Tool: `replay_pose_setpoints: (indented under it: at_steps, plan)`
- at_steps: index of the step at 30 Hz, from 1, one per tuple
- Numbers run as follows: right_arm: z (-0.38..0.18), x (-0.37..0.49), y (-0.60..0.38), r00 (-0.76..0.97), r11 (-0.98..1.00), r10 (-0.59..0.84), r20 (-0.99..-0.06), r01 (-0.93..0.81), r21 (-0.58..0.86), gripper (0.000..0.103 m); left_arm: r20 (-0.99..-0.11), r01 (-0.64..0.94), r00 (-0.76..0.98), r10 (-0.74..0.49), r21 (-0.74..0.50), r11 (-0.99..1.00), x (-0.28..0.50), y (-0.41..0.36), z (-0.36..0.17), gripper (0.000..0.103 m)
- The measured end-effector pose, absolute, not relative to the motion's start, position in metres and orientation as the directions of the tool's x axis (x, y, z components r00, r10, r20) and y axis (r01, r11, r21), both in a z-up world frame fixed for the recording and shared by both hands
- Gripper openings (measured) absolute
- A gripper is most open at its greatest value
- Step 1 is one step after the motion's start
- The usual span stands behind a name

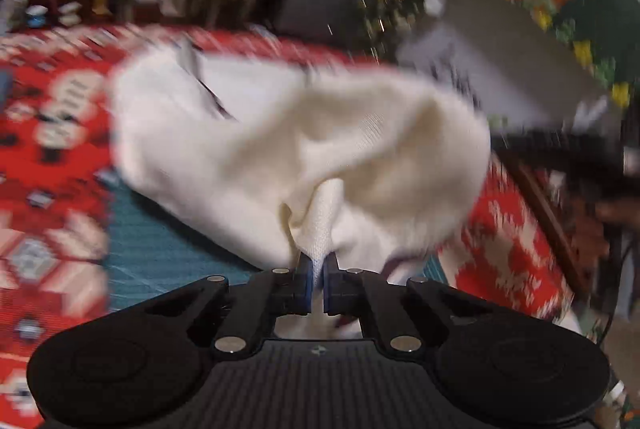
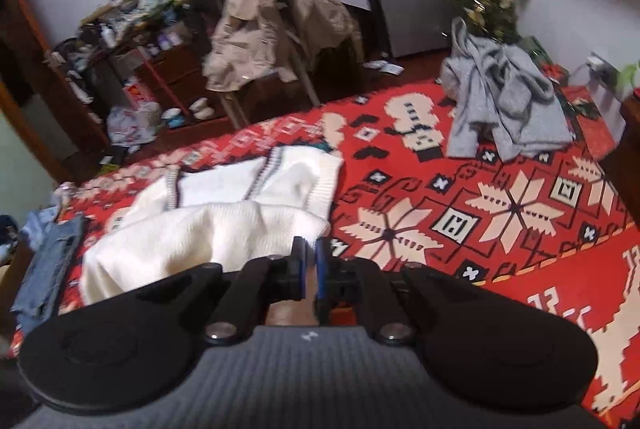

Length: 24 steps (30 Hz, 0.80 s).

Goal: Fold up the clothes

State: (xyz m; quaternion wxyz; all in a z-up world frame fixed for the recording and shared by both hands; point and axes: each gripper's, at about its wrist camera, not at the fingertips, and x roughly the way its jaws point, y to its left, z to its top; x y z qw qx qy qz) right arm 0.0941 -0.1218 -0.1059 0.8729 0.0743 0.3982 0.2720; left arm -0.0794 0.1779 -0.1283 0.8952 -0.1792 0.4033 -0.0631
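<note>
- My left gripper (image 1: 319, 267) pinches a fold of the white sweater (image 1: 288, 149), its fingers clamped on the knit.
- My right gripper (image 2: 309, 249) has its fingers drawn nearly together, with nothing between them, just beside the sweater's near right edge.
- The sweater (image 2: 224, 217) lies on the red patterned rug (image 2: 460, 197), jeans (image 2: 52, 261) at its left; a grey garment (image 2: 504, 105) lies well apart.

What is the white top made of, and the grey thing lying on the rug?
White top: looks like soft matte knit, wool or cotton; ribbed rows show, with a striped neck trim. Grey garment: seems thicker fleecy jersey, dull and limp in heavy folds; too far to be sure.
</note>
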Motion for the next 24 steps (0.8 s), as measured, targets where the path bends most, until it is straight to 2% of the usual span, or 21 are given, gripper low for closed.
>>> replay_pose_setpoints:
  at_steps: [7,9,12,20,21,24]
  plan:
    - [-0.064,0.060,-0.156,0.538,0.805,0.594,-0.599,-0.401,0.438,0.000,-0.664,-0.130,0.737,-0.125,-0.321,0.938,-0.115,0.235,-0.086,0.004]
    - [-0.061,0.057,-0.157,0.560,0.821,0.570,-0.601,-0.403,0.404,0.000,-0.671,-0.164,0.737,-0.085,-0.300,0.940,-0.118,0.244,-0.084,0.004]
    - [-0.074,0.059,-0.150,0.501,0.818,0.573,-0.649,-0.402,0.411,0.000,-0.704,-0.204,0.708,-0.063,-0.290,0.935,-0.106,0.246,-0.101,0.004]
    - [-0.120,-0.001,-0.111,0.285,0.721,0.637,-0.716,-0.548,0.424,0.012,-0.700,-0.207,0.711,-0.060,-0.290,0.935,-0.095,0.242,-0.103,0.004]
    - [-0.125,-0.008,-0.103,0.279,0.714,0.635,-0.720,-0.568,0.409,0.016,-0.701,-0.207,0.711,-0.057,-0.285,0.936,-0.095,0.242,-0.103,0.005]
    - [-0.135,-0.016,-0.082,0.330,0.717,0.607,-0.723,-0.620,0.320,0.020,-0.698,-0.214,0.715,-0.047,-0.282,0.935,-0.094,0.245,-0.099,0.005]
